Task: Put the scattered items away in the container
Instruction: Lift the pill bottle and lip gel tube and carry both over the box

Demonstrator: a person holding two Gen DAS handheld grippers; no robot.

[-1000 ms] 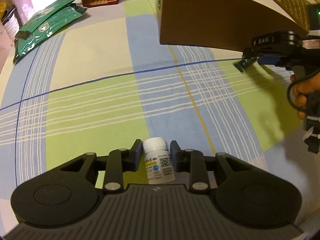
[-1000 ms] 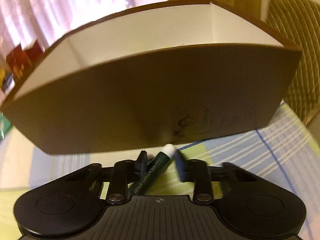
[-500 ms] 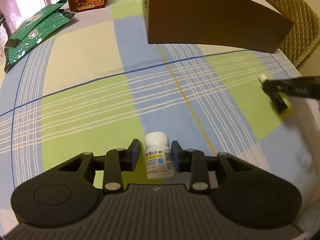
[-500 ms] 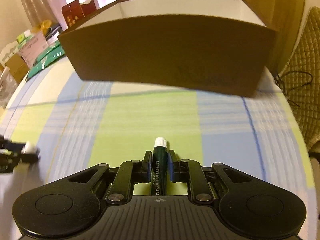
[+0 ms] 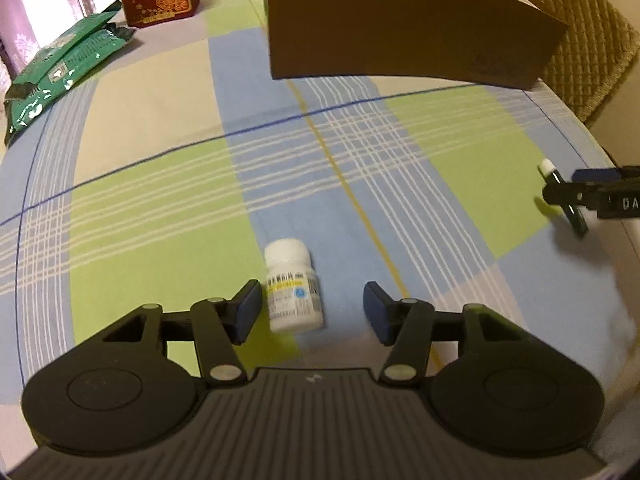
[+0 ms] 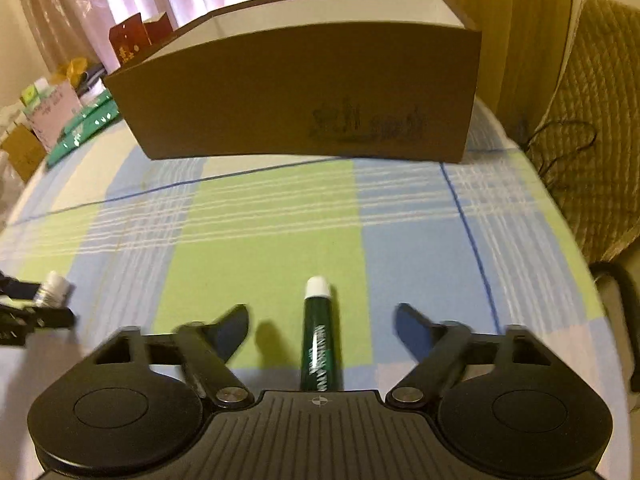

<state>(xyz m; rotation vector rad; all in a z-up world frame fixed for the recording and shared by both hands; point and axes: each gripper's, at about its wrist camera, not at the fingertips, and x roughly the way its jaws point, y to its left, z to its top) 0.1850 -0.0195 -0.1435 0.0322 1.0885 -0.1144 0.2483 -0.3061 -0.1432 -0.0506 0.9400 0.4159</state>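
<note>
— Both your tongs are opening: the left tongs (image 5: 312, 308) are parting around the white bottle (image 5: 294, 286).

— And the right?

— Your right tongs (image 6: 322, 322) are spreading, the green tube (image 6: 320, 336) lying untouched between them on the table (image 6: 256, 240), short of the brown box (image 6: 296, 96).

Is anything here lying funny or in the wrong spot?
Yes. The white pill bottle and green tube lie on the tablecloth, outside the brown box. Both grippers' jaws are opening around them, pads off.
</note>
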